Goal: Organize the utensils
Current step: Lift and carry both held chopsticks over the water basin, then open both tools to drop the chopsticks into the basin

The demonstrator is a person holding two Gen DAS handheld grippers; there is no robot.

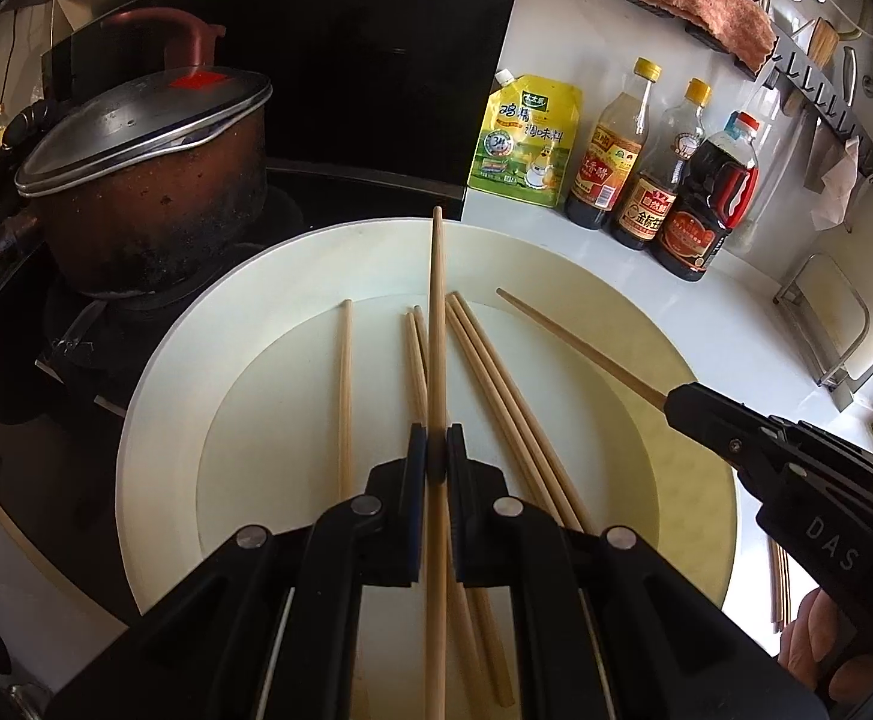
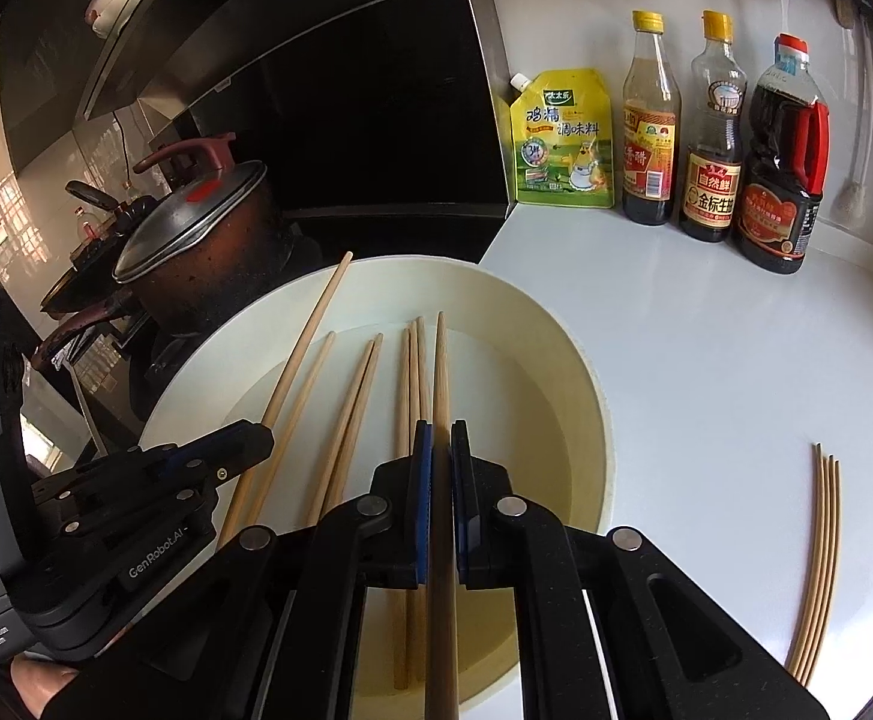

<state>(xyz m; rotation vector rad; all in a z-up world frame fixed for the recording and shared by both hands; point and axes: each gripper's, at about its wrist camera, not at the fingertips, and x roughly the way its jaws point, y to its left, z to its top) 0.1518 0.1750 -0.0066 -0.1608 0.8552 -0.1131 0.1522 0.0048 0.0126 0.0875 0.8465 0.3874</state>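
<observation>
A large white round tray (image 1: pixel 160 396) on the counter holds several wooden chopsticks (image 1: pixel 345 396). My left gripper (image 1: pixel 436 450) is shut on one chopstick (image 1: pixel 436 312) and holds it above the tray, pointing away. My right gripper (image 2: pixel 441 450) is shut on another chopstick (image 2: pixel 441 372) over the tray's right half. Each gripper shows in the other's view: the right one (image 1: pixel 685 402) with its chopstick (image 1: pixel 580 348), the left one (image 2: pixel 250 441) with its chopstick (image 2: pixel 310 336). The tray (image 2: pixel 601 420) and loose chopsticks (image 2: pixel 346 420) also show in the right wrist view.
A lidded dark pot (image 1: pixel 148 192) stands on the stove left of the tray. A yellow seasoning pouch (image 1: pixel 523 138) and three sauce bottles (image 1: pixel 646 180) stand at the back of the white counter. Three chopsticks (image 2: pixel 820 552) lie on the counter right of the tray.
</observation>
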